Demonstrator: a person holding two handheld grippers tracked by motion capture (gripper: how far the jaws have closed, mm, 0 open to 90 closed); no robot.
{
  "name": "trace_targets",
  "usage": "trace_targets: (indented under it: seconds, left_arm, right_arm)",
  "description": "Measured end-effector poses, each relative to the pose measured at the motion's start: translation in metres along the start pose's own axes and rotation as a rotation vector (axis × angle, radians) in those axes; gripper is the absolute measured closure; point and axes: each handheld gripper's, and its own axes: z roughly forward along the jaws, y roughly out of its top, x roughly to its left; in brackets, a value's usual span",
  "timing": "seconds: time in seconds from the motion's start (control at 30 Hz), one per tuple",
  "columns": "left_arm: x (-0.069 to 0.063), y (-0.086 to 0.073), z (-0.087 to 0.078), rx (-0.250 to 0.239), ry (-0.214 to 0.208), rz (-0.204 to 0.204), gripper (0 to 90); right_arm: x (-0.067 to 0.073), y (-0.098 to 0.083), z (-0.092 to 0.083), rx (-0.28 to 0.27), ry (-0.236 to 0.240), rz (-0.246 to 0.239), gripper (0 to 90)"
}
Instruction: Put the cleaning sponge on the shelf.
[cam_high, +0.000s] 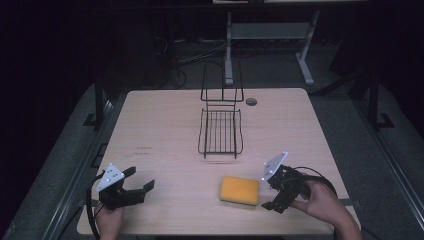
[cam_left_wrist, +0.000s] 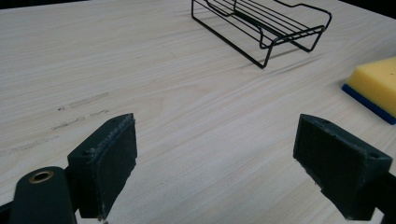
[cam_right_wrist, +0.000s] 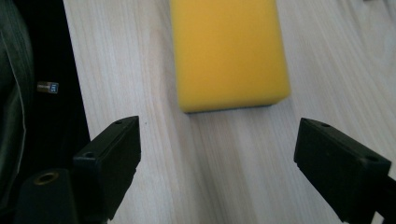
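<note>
The sponge lies flat on the table, near its front edge, short of the wire rack. The right claw sits just beside it, jaws wide apart and empty; the left claw rests well apart, equally wide and empty. The likely step is grasping the sponge: the right claw should straddle its short sides, low to the table, and close gently so the foam doesn't buckle.

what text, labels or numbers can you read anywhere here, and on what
No readable text in any view.
Faint dark marks on the light wooden table, left of the black wire rack: too small and blurred to read, possibly just scuffs.
Yellow sponge with blue underside: no print visible.
Small metallic tag in the dark off the table's edge: unreadable.
</note>
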Motion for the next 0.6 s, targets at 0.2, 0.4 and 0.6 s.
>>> trace_targets:
  seconds: [0.2,0.4,0.6]
  left_arm:
    - [-0.001,0.0,0.001,0.0,-0.006,0.002,12.8]
    - [0.0,0.0,0.0,-0.005,-0.001,-0.002,12.8]
    - [-0.001,0.0,0.0,-0.003,-0.009,0.0,12.8]
  right_arm:
    - [-0.002,0.008,0.004,0.003,0.01,-0.003,14.5]
    - [-0.004,0.014,0.011,0.01,0.014,-0.01,14.5]
    - [-0.006,0.021,0.014,0.002,0.019,-0.011,14.5]
